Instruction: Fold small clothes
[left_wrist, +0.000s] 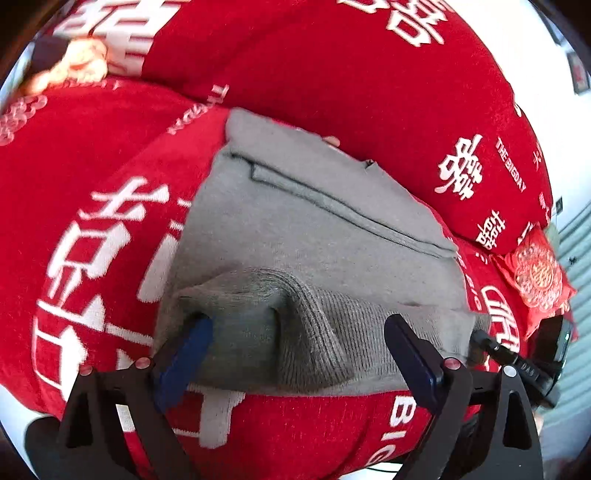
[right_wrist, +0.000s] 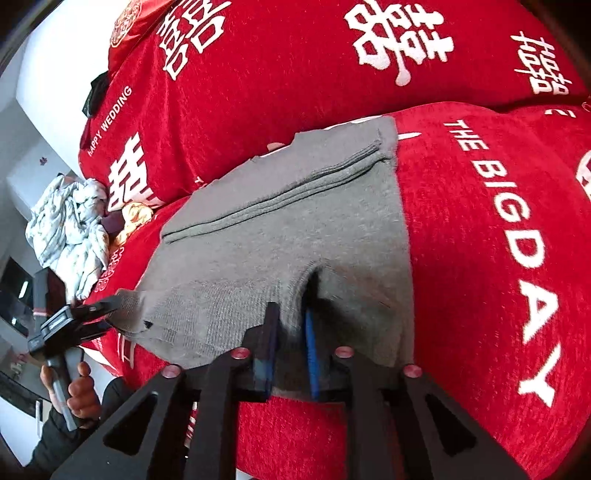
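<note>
A small grey knit garment (left_wrist: 314, 229) lies spread on a red sofa cover with white lettering (left_wrist: 92, 221). Its ribbed hem is nearest me. My left gripper (left_wrist: 299, 332) stands wide open over the left part of the hem, with a raised fold of rib between its blue pads (left_wrist: 184, 354). In the right wrist view the garment (right_wrist: 288, 229) shows again. My right gripper (right_wrist: 291, 332) is shut on a pinch of the hem near its right corner. The left gripper also shows in that view (right_wrist: 92, 310), at the garment's left corner.
Red back cushions (left_wrist: 351, 81) rise behind the garment. A crumpled pale cloth (right_wrist: 70, 229) lies at the sofa's left end. A red embroidered pouch (left_wrist: 535, 273) sits at the right end. White wall and floor lie beyond the sofa edges.
</note>
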